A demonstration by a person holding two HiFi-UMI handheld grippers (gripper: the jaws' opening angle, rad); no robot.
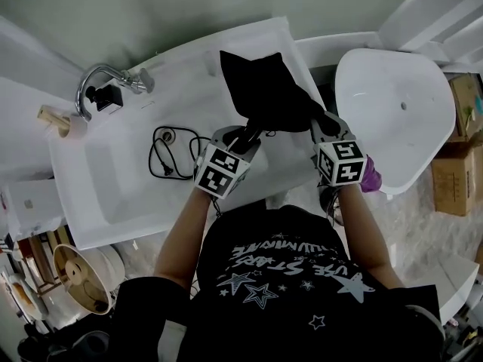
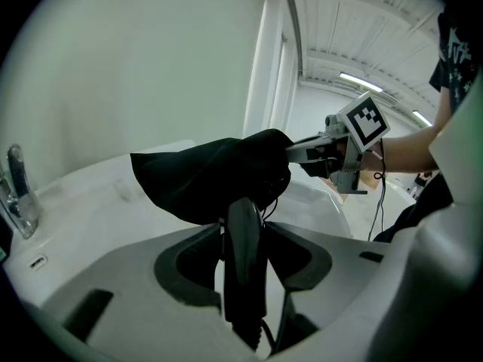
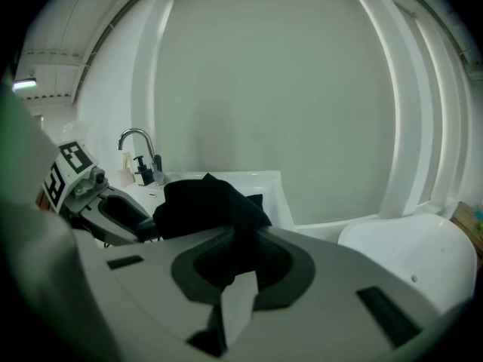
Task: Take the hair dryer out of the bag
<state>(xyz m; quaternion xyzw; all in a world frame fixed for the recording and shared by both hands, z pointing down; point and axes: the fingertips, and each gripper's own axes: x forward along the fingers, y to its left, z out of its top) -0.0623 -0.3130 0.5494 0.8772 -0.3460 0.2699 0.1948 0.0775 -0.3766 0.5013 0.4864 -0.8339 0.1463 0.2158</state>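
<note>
- Starting far left: spotting a chrome faucet (image 1: 102,78) and a black dispenser (image 1: 108,96) on the back rim of the white sink (image 1: 113,191), both well apart from the grippers.
- Trailing a black cord (image 1: 170,153) in loose loops over the sink's bare bottom, just left of the left gripper (image 1: 245,136).
- Reaching forward with the left forearm (image 1: 185,225), angling the gripper downward, marker cube facing up at the head camera.
- Clamping the left jaws on the black handle of the hair dryer (image 2: 243,255), roughly upright between them, with the cord coming out of its lower end.
- Hiding the rest of the hair dryer inside the black bag (image 1: 264,89), with only that handle poking out.
- Holding the bag over the sink's right end, stretched between the two grippers, its far corners pointing at the wall (image 1: 151,6).
- Pinching a fold of the bag's cloth with the right gripper (image 1: 326,123), jaws nearly together on it, right forearm (image 1: 366,225) reaching forward and angling down, roughly alongside the left.
- Leaving plenty of open room over the sink to the left; crowding things on the right, with a white rounded fixture (image 1: 392,104) just beside the right gripper and cardboard boxes (image 1: 456,161) past it.
</note>
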